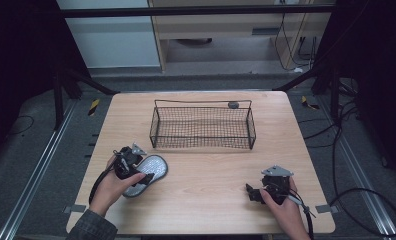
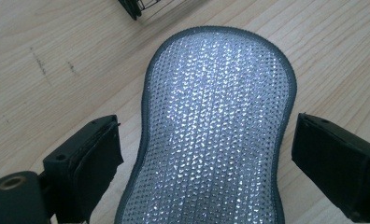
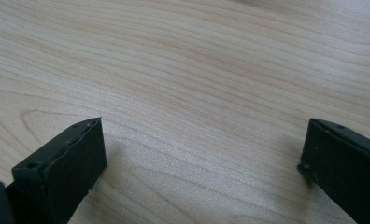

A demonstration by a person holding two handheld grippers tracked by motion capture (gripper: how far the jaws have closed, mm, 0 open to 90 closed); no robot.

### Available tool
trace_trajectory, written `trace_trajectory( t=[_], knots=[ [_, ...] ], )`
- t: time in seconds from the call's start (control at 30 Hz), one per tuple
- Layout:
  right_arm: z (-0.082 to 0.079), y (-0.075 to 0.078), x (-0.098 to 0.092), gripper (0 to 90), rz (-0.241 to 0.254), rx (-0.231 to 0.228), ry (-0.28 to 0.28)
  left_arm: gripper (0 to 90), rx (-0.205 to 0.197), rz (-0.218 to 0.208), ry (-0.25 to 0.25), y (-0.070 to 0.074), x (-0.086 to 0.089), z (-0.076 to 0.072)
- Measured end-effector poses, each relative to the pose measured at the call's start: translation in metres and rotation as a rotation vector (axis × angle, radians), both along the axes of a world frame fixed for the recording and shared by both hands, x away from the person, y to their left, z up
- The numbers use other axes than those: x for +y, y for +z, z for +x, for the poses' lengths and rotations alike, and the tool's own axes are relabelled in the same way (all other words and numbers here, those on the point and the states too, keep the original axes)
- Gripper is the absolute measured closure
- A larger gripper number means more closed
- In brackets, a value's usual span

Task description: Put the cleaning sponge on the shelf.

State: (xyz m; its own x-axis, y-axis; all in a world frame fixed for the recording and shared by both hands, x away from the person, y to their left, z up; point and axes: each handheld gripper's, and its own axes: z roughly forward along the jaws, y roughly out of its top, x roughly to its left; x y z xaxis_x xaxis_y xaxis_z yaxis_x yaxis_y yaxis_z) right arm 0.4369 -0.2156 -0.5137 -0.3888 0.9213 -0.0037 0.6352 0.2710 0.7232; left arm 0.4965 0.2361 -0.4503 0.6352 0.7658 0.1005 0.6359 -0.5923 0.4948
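On the near-left part of the wooden table [image 1: 211, 170] lies a silver scrubbing pad [image 1: 148, 172], a flat hourglass-shaped pad with a glittering mesh face and a grey stitched border. From the left gripper view the scrubbing pad [image 2: 216, 135] runs lengthwise away from the camera, its narrower waist sitting between the two black jaws, which stand wide apart on either side. The left jaw is close beside the pad's edge and the right jaw is a little clear of it; neither is pressing it.

From above, the left gripper [image 1: 136, 172] is held low over the near end of the pad by the person's left hand [image 1: 111, 187], a dark sleeve [image 1: 91, 227] showing at the bottom edge.

Beyond the pad, toward the middle of the far half of the table, stands a black wire basket [image 1: 202, 127], and a small dark round object [image 1: 233, 105] sits just behind its back rim.

Well apart, on the near-right side, the right gripper [image 1: 253, 192] is held by the right hand [image 1: 283, 205] just above bare wood. Its jaws are spread wide with nothing between them but the table [image 3: 197, 93].
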Motion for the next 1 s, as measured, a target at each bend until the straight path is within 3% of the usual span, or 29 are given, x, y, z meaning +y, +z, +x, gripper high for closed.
trace_trajectory(
  t=[0.07, 0.3, 0.53, 0.77, 0.9, 1.0],
  knots=[
    [0.000, 0.000, 0.000, 0.4, -0.001, 0.000, 0.001, 8.1, 0.015, -0.007, 0.006, 0.000, 0.002, 0.000],
    [0.000, 0.000, 0.000, 0.4, 0.000, 0.000, 0.001, 8.1, 0.011, 0.010, 0.015, 0.002, 0.005, 0.001],
    [0.000, 0.000, 0.000, 0.4, 0.001, 0.000, 0.001, 8.6, 0.017, 0.027, -0.015, 0.008, 0.002, 0.003],
    [0.000, 0.000, 0.000, 0.4, -0.001, 0.002, 0.000, 6.3, 0.055, 0.044, -0.040, 0.013, 0.008, 0.007],
    [-0.001, 0.000, 0.000, 0.4, 0.000, 0.004, 0.002, 4.8, 0.089, 0.076, -0.085, 0.007, 0.004, 0.007],
    [-0.001, 0.000, 0.000, 0.4, 0.000, 0.004, 0.002, 4.6, 0.099, 0.076, -0.089, 0.002, 0.002, 0.007]
  ],
)
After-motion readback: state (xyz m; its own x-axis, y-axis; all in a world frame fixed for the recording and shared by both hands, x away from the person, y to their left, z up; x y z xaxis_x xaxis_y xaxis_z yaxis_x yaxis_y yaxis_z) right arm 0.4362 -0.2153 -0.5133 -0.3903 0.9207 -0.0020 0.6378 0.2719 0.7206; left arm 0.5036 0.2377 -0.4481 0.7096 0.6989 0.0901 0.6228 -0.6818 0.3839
